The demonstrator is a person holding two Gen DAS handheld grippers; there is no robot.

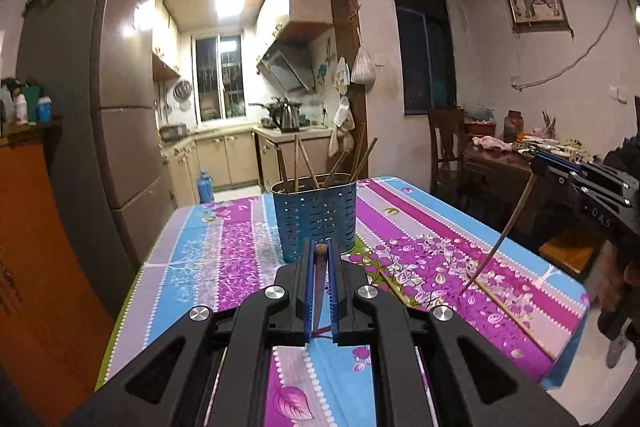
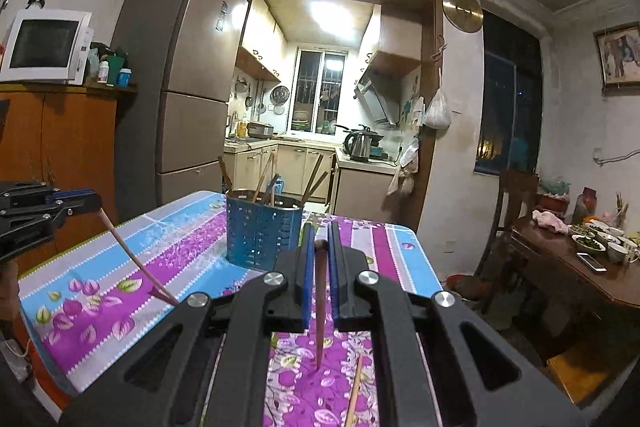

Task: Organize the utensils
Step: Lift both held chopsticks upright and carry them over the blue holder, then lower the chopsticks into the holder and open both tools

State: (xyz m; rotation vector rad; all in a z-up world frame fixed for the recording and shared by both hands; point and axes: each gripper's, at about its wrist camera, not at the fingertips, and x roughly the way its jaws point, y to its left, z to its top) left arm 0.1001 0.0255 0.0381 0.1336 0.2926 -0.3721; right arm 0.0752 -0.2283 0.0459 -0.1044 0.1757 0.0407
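A blue perforated utensil holder (image 1: 316, 217) stands on the table with several wooden chopsticks in it; it also shows in the right wrist view (image 2: 262, 233). My left gripper (image 1: 321, 253) is shut on a chopstick (image 1: 319, 291), just in front of the holder. My right gripper (image 2: 320, 233) is shut on another chopstick (image 2: 320, 307), its tip pointing down at the cloth. In the left wrist view the right gripper (image 1: 538, 167) shows at the right with its chopstick (image 1: 500, 239) hanging down. In the right wrist view the left gripper (image 2: 94, 201) shows at the left.
The table carries a purple and blue floral cloth (image 1: 224, 247). Loose chopsticks lie on it (image 1: 508, 311), one also showing in the right wrist view (image 2: 354, 391). A fridge (image 1: 108, 115) stands left, a wooden cabinet (image 2: 60, 135) beside it, a laden side table (image 2: 580, 267) right.
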